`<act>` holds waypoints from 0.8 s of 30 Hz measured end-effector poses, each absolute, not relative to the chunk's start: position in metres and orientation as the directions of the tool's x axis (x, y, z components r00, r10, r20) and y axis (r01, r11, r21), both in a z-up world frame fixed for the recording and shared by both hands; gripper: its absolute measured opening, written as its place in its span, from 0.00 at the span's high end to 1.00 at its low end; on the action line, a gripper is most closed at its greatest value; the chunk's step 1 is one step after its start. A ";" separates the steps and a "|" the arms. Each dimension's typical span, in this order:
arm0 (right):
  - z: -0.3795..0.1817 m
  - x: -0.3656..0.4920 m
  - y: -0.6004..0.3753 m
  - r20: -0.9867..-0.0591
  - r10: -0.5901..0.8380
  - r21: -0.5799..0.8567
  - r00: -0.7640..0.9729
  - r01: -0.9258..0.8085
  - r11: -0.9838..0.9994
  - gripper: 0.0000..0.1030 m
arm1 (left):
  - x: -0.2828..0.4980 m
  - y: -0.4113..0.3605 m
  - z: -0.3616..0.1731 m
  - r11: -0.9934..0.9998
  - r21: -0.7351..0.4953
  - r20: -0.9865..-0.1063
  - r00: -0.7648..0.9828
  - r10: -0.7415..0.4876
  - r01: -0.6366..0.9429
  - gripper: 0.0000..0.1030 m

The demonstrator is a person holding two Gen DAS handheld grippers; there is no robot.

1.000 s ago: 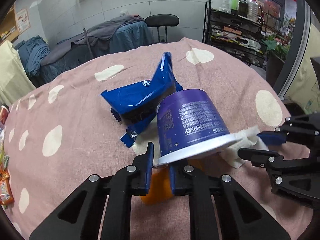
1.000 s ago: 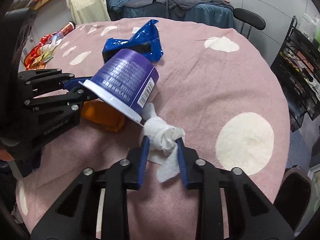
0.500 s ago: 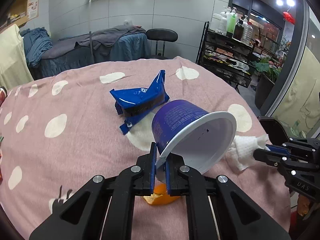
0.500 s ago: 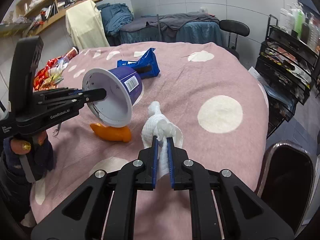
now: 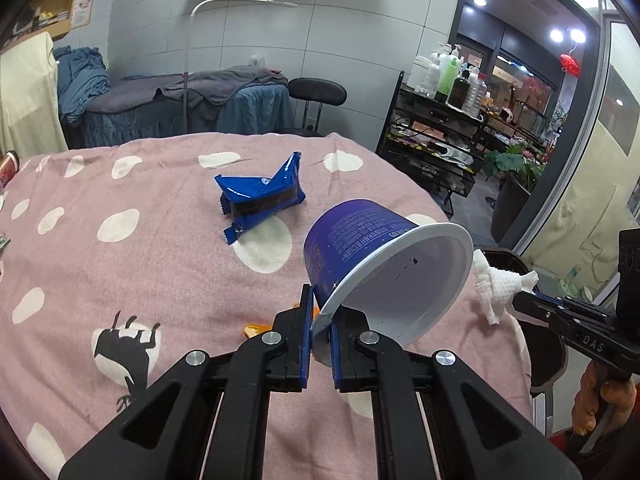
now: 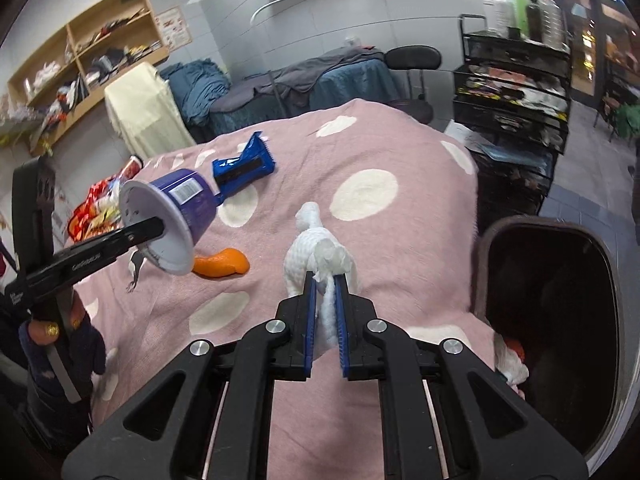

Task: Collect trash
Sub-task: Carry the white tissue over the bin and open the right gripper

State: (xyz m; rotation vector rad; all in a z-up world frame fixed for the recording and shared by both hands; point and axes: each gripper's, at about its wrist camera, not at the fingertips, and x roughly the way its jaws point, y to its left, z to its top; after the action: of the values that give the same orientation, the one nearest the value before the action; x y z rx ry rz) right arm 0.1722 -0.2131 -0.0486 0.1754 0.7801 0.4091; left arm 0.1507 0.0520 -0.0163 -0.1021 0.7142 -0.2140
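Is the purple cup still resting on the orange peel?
Apart. The right wrist view shows the purple cup held up, with bare cloth visible between it and the orange peel.

Legible marking is scarce. In the left wrist view, the arm of the right tool carries the white letters "DAS". In the right wrist view, the arm of the left tool bears a white brand mark, too blurred to read. The purple cup carries a barcode label — digits unreadable — and, in the left wrist view, dense white print that cannot be made out. The blue wrapper shows only a small round logo.
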 end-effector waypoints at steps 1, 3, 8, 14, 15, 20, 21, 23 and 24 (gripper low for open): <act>-0.049 0.169 -0.221 -0.644 0.412 0.309 0.645 -0.274 0.911 0.90 | 0.149 0.050 -0.016 0.972 -0.168 -0.636 0.735 -0.234 0.164 0.92; -0.051 0.165 -0.231 -0.643 0.401 0.319 0.653 -0.249 0.915 0.90 | 0.144 0.044 -0.015 0.970 -0.170 -0.629 0.738 -0.242 0.174 0.92; -0.055 0.156 -0.260 -0.636 0.363 0.345 0.681 -0.169 0.923 0.90 | 0.136 0.025 -0.012 0.961 -0.176 -0.618 0.737 -0.275 0.212 0.92; -0.059 0.144 -0.296 -0.636 0.304 0.350 0.709 -0.086 0.933 0.90 | 0.130 -0.004 -0.008 0.946 -0.178 -0.608 0.725 -0.323 0.272 0.92; -0.061 0.142 -0.302 -0.637 0.293 0.350 0.713 -0.071 0.934 0.90 | 0.129 -0.009 -0.008 0.944 -0.177 -0.609 0.722 -0.328 0.280 0.92; -0.070 0.138 -0.324 -0.652 0.228 0.339 0.723 0.008 0.941 0.90 | 0.125 -0.035 -0.007 0.929 -0.164 -0.611 0.705 -0.360 0.332 0.92; -0.074 0.138 -0.331 -0.658 0.218 0.342 0.721 0.028 0.939 0.90 | 0.125 -0.039 -0.008 0.926 -0.162 -0.612 0.702 -0.364 0.340 0.92; -0.080 0.139 -0.338 -0.673 0.173 0.313 0.719 0.065 0.948 0.90 | 0.123 -0.049 -0.008 0.920 -0.159 -0.615 0.693 -0.375 0.357 0.92; -0.082 0.140 -0.340 -0.679 0.151 0.297 0.718 0.080 0.952 0.90 | 0.124 -0.053 -0.009 0.917 -0.157 -0.617 0.689 -0.381 0.367 0.92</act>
State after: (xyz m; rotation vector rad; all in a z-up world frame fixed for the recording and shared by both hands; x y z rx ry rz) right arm 0.1403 -0.3398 -0.0816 0.3176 0.7716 0.0402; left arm 0.1240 -0.0526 -0.0093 -0.0217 0.6950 -0.4184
